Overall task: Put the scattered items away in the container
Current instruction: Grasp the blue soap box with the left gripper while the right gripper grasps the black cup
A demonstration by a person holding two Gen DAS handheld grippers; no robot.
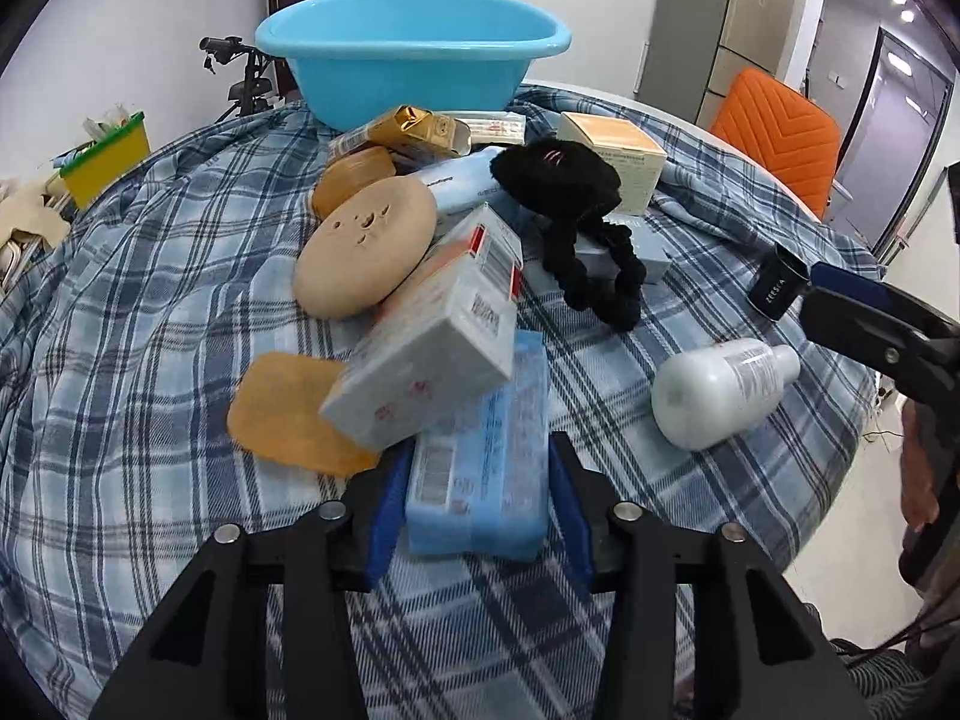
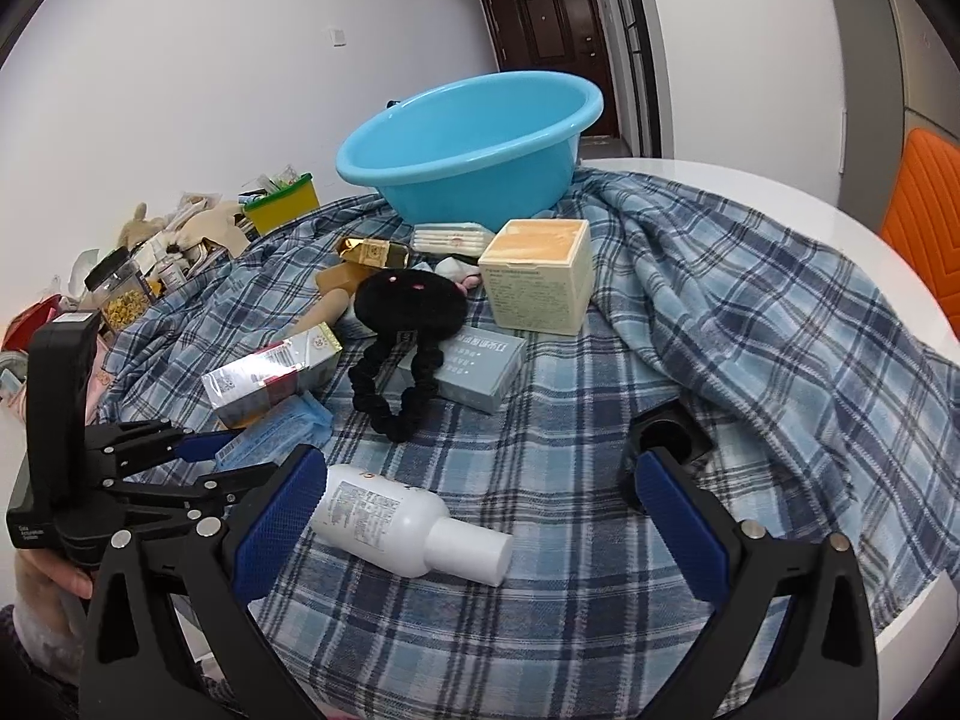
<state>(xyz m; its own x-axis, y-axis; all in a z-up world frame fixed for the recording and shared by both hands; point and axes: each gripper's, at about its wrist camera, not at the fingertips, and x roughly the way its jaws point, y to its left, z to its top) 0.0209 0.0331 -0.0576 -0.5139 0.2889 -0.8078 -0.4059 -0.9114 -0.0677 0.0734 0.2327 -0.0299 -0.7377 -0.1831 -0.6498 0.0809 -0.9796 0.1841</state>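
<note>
Blue-and-white plaid cloth (image 2: 600, 372) under a light blue basin (image 2: 474, 150), white bottle (image 2: 408, 522), black plush toy (image 2: 408, 306), cream box (image 2: 537, 276), tan disc (image 1: 366, 246), orange chair (image 1: 780, 132).

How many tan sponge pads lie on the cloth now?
3: a large round pad leaning on the box pile, a smaller round pad behind it, and a flat square pad at the pile's near left. Others may be hidden underneath.

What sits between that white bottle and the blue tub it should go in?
The white bottle lies near the right gripper. Toward the blue tub stand a grey-blue box, a black plush toy and a cream box.
</note>
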